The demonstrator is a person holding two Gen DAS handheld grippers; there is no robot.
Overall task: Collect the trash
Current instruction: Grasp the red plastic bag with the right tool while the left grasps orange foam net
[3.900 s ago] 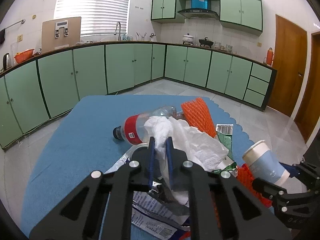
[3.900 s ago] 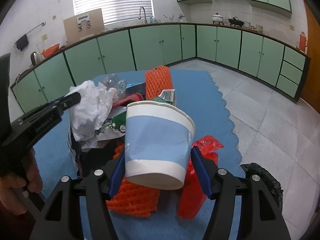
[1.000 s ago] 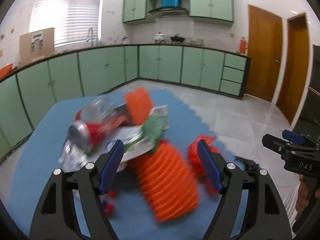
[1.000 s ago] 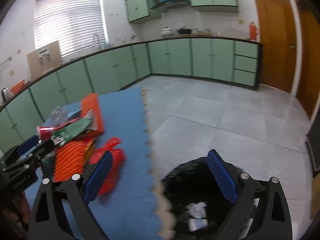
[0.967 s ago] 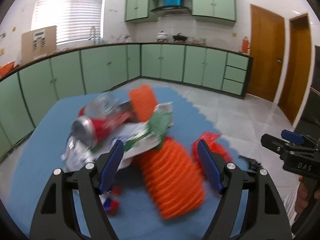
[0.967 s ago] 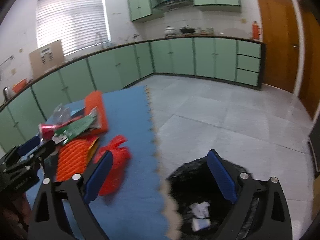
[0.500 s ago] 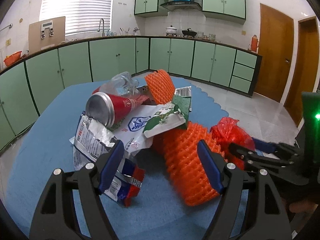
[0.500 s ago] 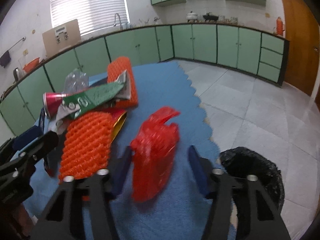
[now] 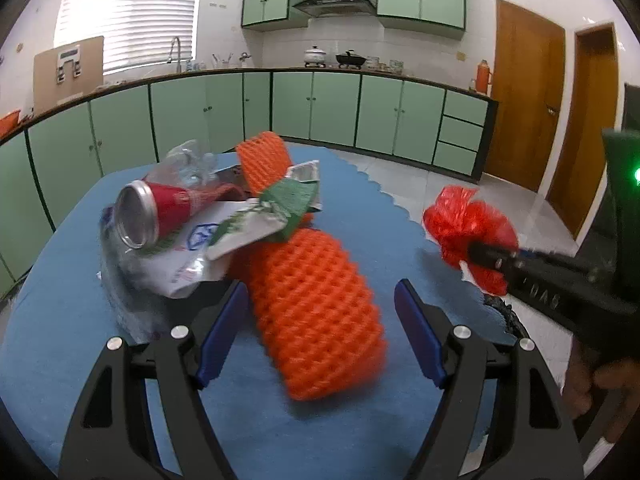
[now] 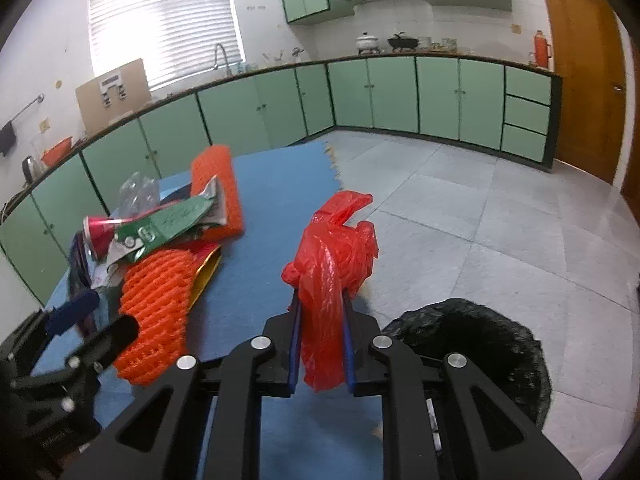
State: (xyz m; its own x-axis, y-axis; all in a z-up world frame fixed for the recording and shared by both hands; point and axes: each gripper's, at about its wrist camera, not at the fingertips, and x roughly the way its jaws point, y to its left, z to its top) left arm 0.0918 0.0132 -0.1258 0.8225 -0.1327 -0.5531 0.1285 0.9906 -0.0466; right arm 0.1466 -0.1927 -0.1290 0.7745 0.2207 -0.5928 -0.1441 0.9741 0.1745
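A trash pile lies on the blue mat [image 9: 60, 340]. My left gripper [image 9: 318, 328] is open, its jaws on either side of the near end of an orange foam net [image 9: 316, 308]. Behind it lie a red can [image 9: 150, 210], a green wrapper [image 9: 276, 208], a crushed clear bottle [image 9: 188, 164] and a second orange net [image 9: 262, 162]. My right gripper [image 10: 322, 340] is shut on a crumpled red plastic bag [image 10: 332, 256] and holds it above the mat's right edge; the bag also shows in the left wrist view [image 9: 466, 226]. A black trash bag [image 10: 476, 352] stands open on the floor.
The mat's scalloped right edge [image 10: 336, 168] meets grey floor tiles [image 10: 500, 208]. Green cabinets [image 9: 328, 112] line the far walls. A brown door [image 9: 524, 92] is at the right. White scraps [image 10: 434, 420] lie inside the black bag.
My right gripper has shut on the red bag and lifted it off the mat toward the black bag. My left gripper has moved closer over the near orange net.
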